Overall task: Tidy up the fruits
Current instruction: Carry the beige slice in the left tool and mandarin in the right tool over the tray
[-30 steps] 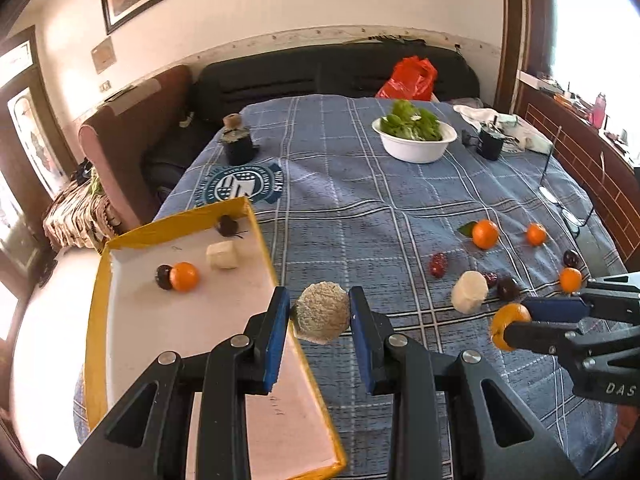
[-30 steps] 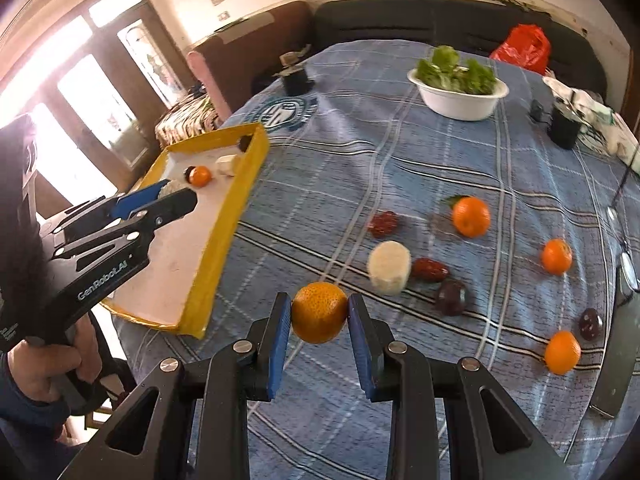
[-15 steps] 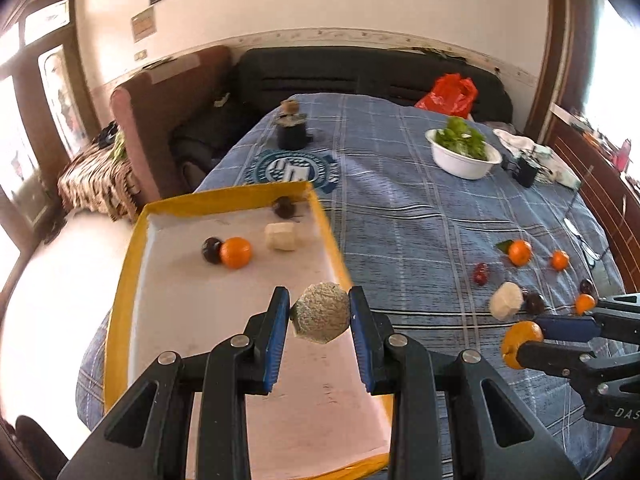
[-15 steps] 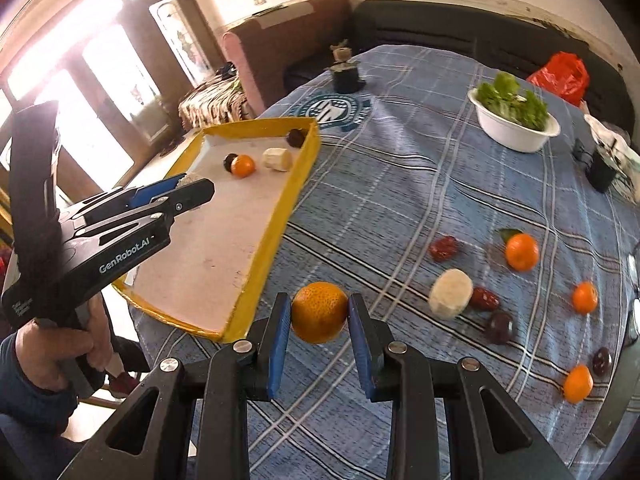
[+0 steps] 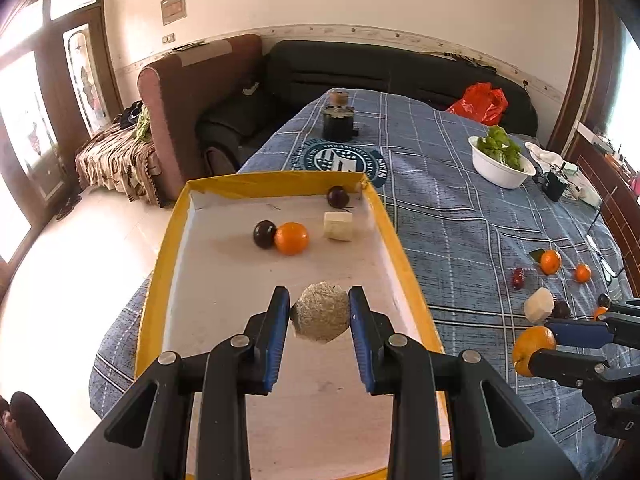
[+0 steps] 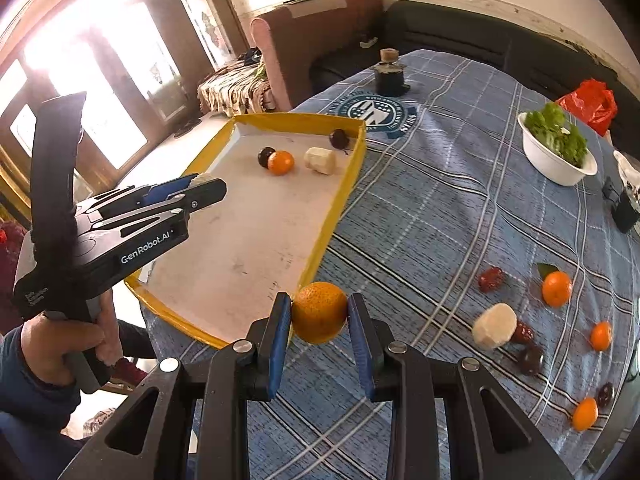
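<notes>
Both carried fruits have shifted toward the yellow tray (image 5: 394, 236) since a second ago. Left hand-held gripper (image 5: 320, 314) now hangs over the tray floor, clamped on a rough grey-beige fruit (image 5: 320, 312). Right hand-held gripper (image 6: 319, 314) is clamped on an orange (image 6: 319, 312) just outside the tray's near rim, over the surface (image 6: 440, 208).

Risks: released from this height, the rough fruit may roll into the small orange (image 5: 291, 238) and dark fruit (image 5: 264, 234). Right orange could clip the rim. Grippers may collide if both go in together.
</notes>
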`<state>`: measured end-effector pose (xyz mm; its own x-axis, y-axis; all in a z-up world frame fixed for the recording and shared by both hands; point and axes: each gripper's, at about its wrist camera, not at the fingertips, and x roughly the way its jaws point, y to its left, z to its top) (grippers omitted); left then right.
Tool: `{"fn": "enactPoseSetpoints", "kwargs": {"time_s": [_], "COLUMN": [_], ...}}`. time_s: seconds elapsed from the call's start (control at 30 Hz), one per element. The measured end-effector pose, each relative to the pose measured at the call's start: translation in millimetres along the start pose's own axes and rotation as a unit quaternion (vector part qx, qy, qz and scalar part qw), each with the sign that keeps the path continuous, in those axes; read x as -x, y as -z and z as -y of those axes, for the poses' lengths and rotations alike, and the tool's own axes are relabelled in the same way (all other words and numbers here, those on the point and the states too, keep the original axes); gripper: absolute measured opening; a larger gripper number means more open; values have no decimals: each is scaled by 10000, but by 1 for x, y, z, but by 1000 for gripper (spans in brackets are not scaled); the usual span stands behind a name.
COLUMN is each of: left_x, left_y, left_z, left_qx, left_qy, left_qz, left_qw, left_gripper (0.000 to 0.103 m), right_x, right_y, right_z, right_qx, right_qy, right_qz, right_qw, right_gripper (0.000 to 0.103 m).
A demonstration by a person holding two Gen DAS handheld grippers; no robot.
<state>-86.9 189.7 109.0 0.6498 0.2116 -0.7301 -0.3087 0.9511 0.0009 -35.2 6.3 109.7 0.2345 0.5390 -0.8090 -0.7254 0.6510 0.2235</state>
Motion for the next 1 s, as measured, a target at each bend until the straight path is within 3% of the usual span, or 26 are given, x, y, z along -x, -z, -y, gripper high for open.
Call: {"fn": "enactPoseSetpoints", "kwargs": {"time_s": [0.67, 1.0], "left_x": [-14, -58], "left_y": [-4, -20], "left_z": [-38, -80], "left_qx": [19, 363], "left_qy": [-111, 58], "left_qz": [-90, -567], "left_qw": [9999, 9977], "left_gripper": [29, 30], "right_x": [-32, -75], "right_y": [-27, -71], "right_z": [-31, -35], "right_qx": [108, -134], "right_qy": [-84, -139], "right_qz": [-114, -357], "right_qw": [9998, 9992], "right_gripper": [32, 32]}}
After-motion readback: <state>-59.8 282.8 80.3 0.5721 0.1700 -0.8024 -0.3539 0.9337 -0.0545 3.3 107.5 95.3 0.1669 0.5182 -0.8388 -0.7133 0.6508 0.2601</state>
